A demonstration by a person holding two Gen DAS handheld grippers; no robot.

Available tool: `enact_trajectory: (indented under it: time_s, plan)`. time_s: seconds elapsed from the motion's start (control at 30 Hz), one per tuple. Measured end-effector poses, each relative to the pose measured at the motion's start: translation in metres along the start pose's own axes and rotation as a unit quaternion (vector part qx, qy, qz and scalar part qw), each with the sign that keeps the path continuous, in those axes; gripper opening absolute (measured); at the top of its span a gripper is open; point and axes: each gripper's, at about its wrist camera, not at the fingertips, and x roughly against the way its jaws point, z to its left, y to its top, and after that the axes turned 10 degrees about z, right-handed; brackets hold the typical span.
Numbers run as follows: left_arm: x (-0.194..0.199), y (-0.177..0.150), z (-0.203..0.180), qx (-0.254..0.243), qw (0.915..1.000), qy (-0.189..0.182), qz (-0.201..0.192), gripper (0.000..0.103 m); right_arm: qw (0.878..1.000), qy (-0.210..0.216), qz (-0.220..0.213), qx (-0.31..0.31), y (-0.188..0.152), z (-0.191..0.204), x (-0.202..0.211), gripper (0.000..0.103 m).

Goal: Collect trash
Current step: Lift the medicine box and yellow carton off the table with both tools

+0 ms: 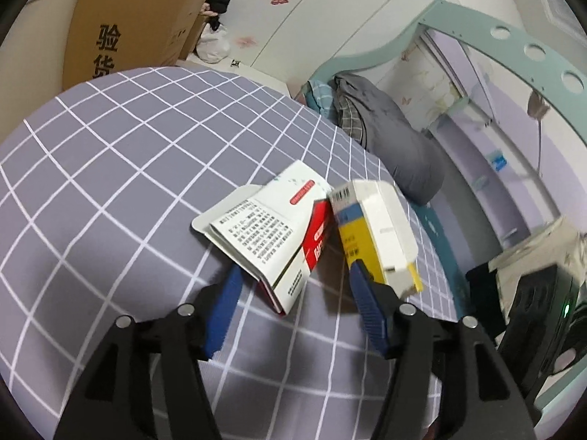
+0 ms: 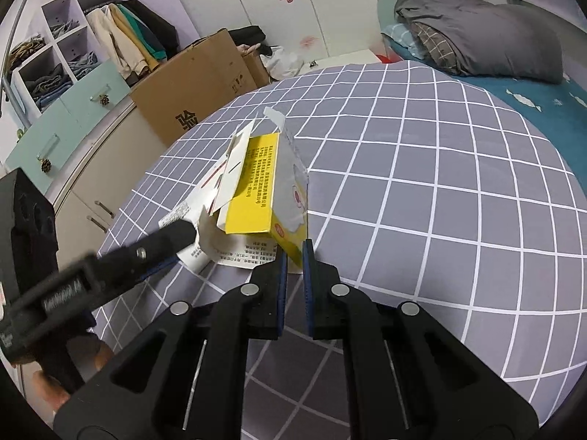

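**Two flattened cartons on the bed; right one gripped, left one free**

Left wrist view: The left hand-held gripper (image 1: 293,286) stands open, its blue pads apart above the grey bedsheet with white grid lines (image 1: 110,168). Between and just ahead of the pads lies the white-and-red printed cardboard carton (image 1: 271,234), opened out and flattened; neither pad presses on it. It appears to rest on the sheet, leaning towards the neighbouring carton. Just beside it, touching at the upper corner, stands the yellow-and-white cardboard carton (image 1: 374,234), tilted.

Right wrist view: The right hand-held gripper (image 2: 295,253) is closed on the lower corner of the yellow-and-white carton (image 2: 256,190), holding it up off the sheet, flaps splayed. The left hand-held gripper (image 2: 172,238) enters from the left, its tip at the white carton (image 2: 205,198).

Judgement: the cartons seem brought together so both can be carried as one load. A large brown corrugated cardboard box (image 2: 198,84) beside the bed could serve as the receptacle; unconfirmed.
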Motion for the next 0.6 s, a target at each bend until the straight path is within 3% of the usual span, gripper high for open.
enact_trajectory:
  time_s: [0.03, 0.07, 0.17, 0.37, 0.6]
  plan:
    - [-0.001, 0.001, -0.001, 0.002, 1.0, -0.002, 0.001, 0.058, 1.0, 0.0, 0.0, 0.0, 0.0, -0.002, 0.0, 0.009]
    - [-0.003, 0.002, -0.001, 0.005, 1.0, 0.0, 0.002, 0.05, 1.0, 0.0, 0.0, -0.001, 0.001, -0.003, 0.0, 0.009]
    - [-0.013, 0.006, 0.004, 0.028, 0.9994, -0.008, 0.019, 0.017, 1.0, 0.001, 0.0, 0.0, 0.003, -0.003, -0.001, 0.009]
    - [-0.014, 0.007, -0.001, 0.034, 0.9992, -0.018, 0.003, 0.011, 1.0, 0.001, 0.002, -0.001, 0.005, -0.002, -0.002, 0.008]
    - [0.013, 0.004, -0.026, -0.025, 0.9968, 0.051, -0.056, 0.008, 1.0, 0.005, -0.008, -0.008, 0.004, -0.003, 0.003, 0.008]
